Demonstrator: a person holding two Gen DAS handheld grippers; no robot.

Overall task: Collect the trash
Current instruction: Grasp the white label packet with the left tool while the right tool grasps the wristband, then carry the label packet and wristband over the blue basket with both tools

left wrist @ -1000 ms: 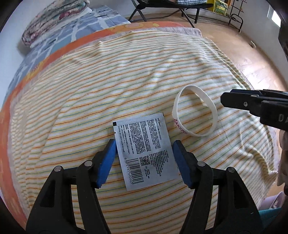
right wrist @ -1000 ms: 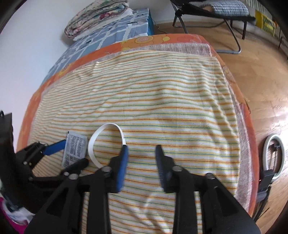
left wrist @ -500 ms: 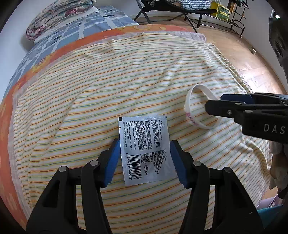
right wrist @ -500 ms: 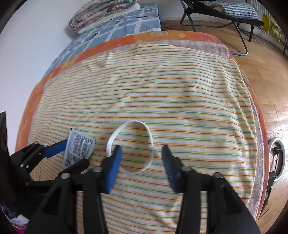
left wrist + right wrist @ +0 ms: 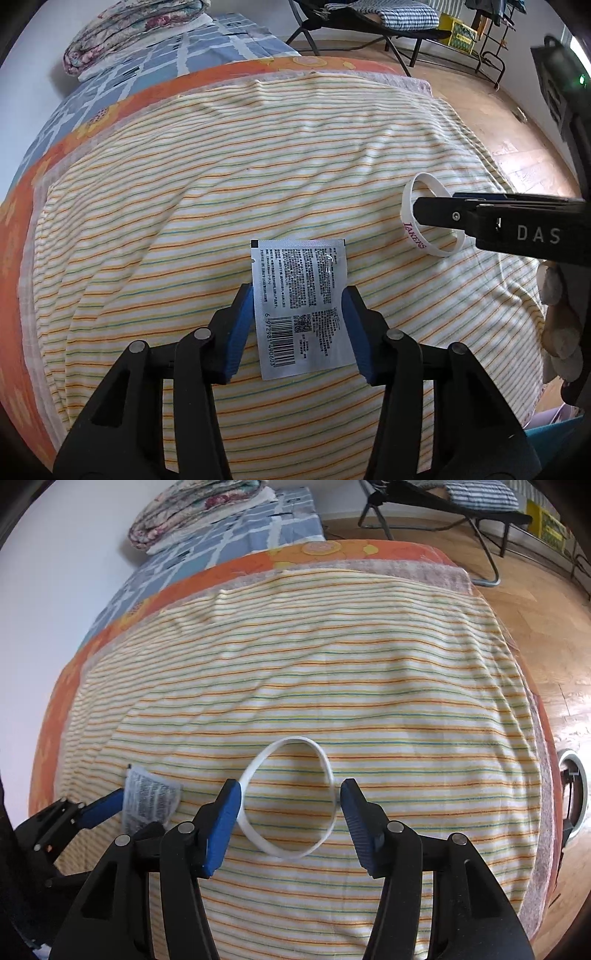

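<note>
Left gripper — blue pads either side of a printed foil sachet lying flat on the striped sheet; its jaws have just been closing, and we see both pads at the sachet's edges, though we cannot tell whether they press on it. Right gripper — jaws have just been opening and stand apart around a white wristband; the left pad meets the band, the right sits just beside it. Sachet and wristband lie near each other on the bed.
</note>
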